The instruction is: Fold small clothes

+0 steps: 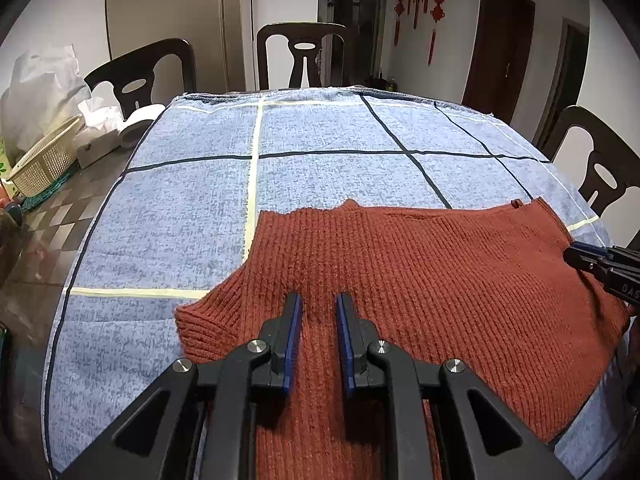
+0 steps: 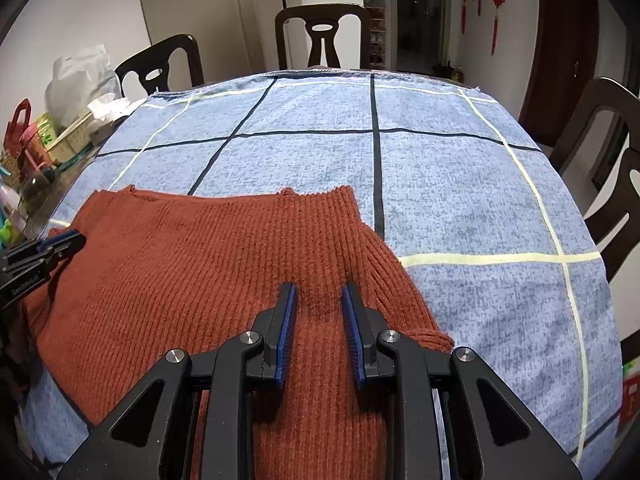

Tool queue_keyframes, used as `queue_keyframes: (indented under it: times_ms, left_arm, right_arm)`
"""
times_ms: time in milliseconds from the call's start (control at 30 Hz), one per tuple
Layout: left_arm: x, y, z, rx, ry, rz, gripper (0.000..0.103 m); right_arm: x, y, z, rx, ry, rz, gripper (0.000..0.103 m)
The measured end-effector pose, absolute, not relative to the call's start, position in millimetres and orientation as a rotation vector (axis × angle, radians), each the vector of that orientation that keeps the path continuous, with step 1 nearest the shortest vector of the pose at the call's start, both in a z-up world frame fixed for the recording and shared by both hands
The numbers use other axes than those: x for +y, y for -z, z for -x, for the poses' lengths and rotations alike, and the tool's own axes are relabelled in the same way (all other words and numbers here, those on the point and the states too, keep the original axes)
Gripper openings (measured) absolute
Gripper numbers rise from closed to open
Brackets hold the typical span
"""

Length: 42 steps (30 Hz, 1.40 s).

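A rust-red ribbed knit sweater (image 1: 420, 272) lies spread on the blue checked tablecloth (image 1: 320, 184), toward the near edge of the table. Dark wooden chairs (image 1: 302, 56) ring the far side. At the left edge sit a cream plastic basket (image 1: 44, 164), a white tissue box (image 1: 98, 142) and a white plastic bag (image 1: 36, 88). Nothing lies on the cloth beyond the sweater.

White lettering on the left gripper's (image 1: 318, 308) body, seen from the right wrist, is too blurred to read surely.

Both it and the right gripper (image 2: 319, 296) show a narrow gap, the blue pads (image 2: 288, 332) over the knit; whether they pinch it, I cannot tell.
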State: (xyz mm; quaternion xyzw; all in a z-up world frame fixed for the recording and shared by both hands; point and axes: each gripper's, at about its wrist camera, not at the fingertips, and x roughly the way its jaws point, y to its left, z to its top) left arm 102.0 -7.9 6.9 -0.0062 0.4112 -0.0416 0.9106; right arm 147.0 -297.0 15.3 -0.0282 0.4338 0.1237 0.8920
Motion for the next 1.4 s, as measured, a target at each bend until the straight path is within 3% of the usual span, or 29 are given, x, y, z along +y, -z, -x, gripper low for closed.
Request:
queue_keyframes:
  times_ms: [533, 700, 1400]
  left_arm:
    - [-1, -29, -49, 0.793, 0.149, 0.036, 0.021]
    - [-6, -12, -50, 0.836, 0.154, 0.033, 0.021]
    - [9, -30, -45, 0.793, 0.048, 0.034, 0.022]
  right_arm:
    - [-246, -32, -71, 0.849, -0.491, 0.155, 0.025]
    - [-234, -23, -71, 0.868, -0.492, 0.194, 0.026]
    - [-204, -21, -69, 0.831, -0.536, 0.283, 0.027]
